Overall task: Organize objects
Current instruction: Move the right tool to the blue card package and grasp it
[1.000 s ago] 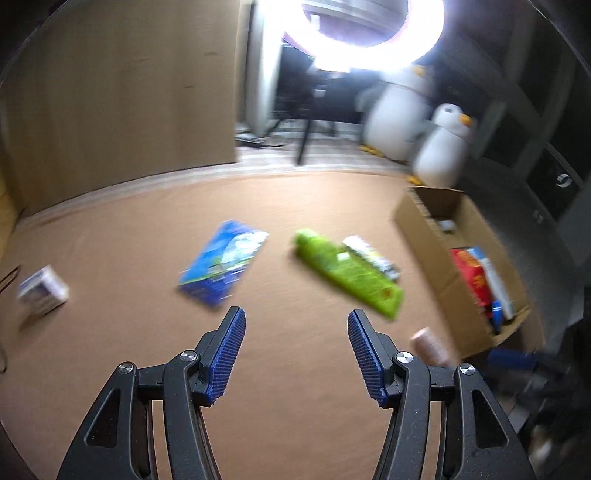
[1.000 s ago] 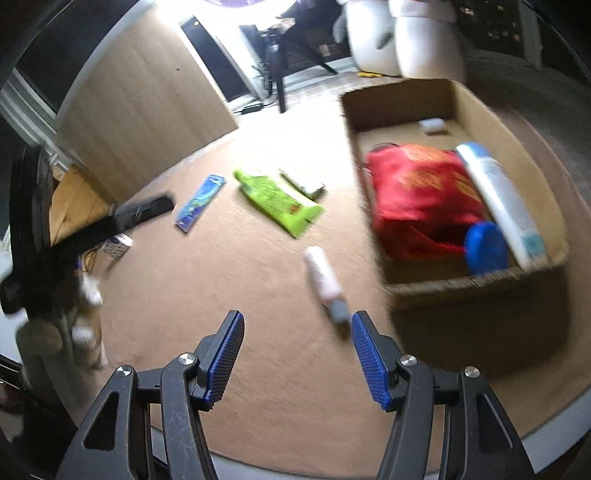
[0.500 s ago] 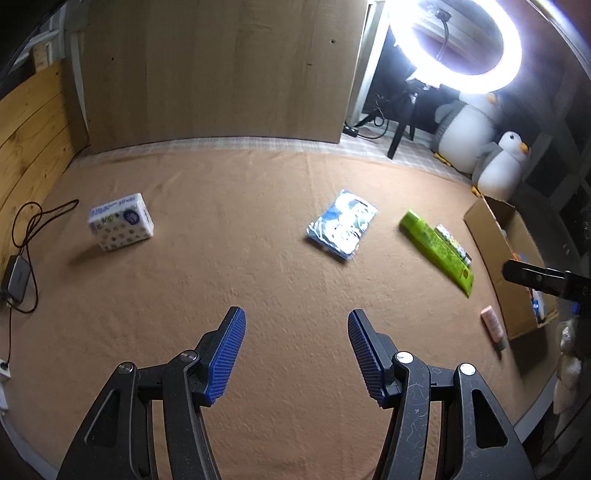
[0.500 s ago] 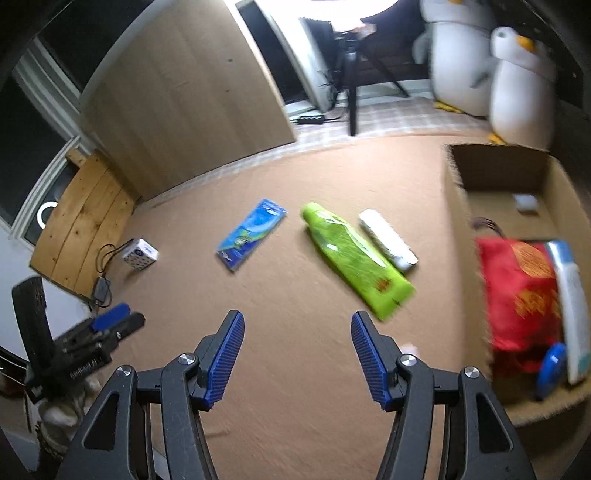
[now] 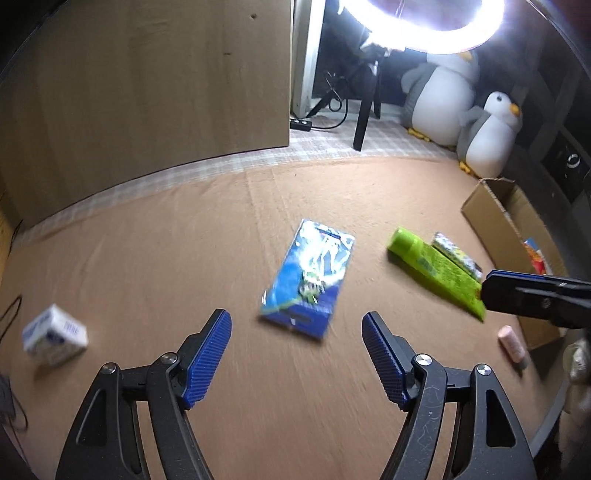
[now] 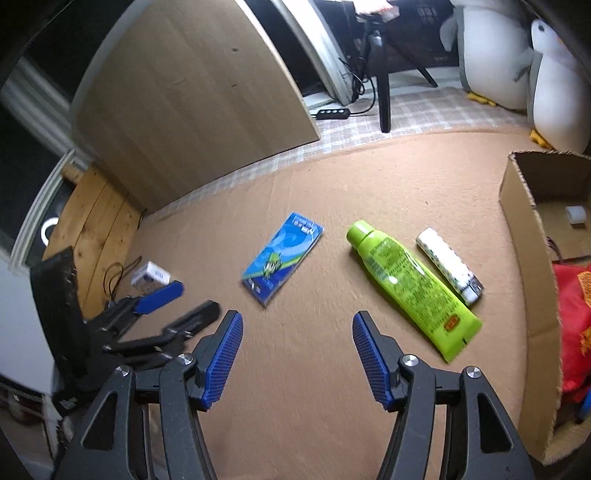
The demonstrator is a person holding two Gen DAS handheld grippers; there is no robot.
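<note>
Both grippers hang over a tan carpet (image 6: 314, 369) with their blue-padded jaws spread wide and nothing between them: the left gripper (image 5: 296, 354) in the left wrist view, the right gripper (image 6: 297, 354) in the right wrist view. A flat blue packet (image 6: 282, 256) lies ahead of both, nearest to the left gripper, apart from every other item. To its right lies a lime-green tube (image 6: 412, 286), cap toward the far side, and just beside that tube lies a slimmer white patterned tube (image 6: 448, 266), roughly parallel to it. An open cardboard box (image 6: 532, 295) stands at the right edge of the carpet and holds a red bag (image 6: 572, 317) and a small white block (image 6: 576, 215). A small pink tube (image 5: 511, 343) lies on the carpet close to the box's near corner. A small white carton (image 5: 55, 336) with blue print sits far to the left. Two plush penguins (image 5: 469, 110) stand beyond the carpet, under a lit ring light (image 5: 424, 33).
</note>
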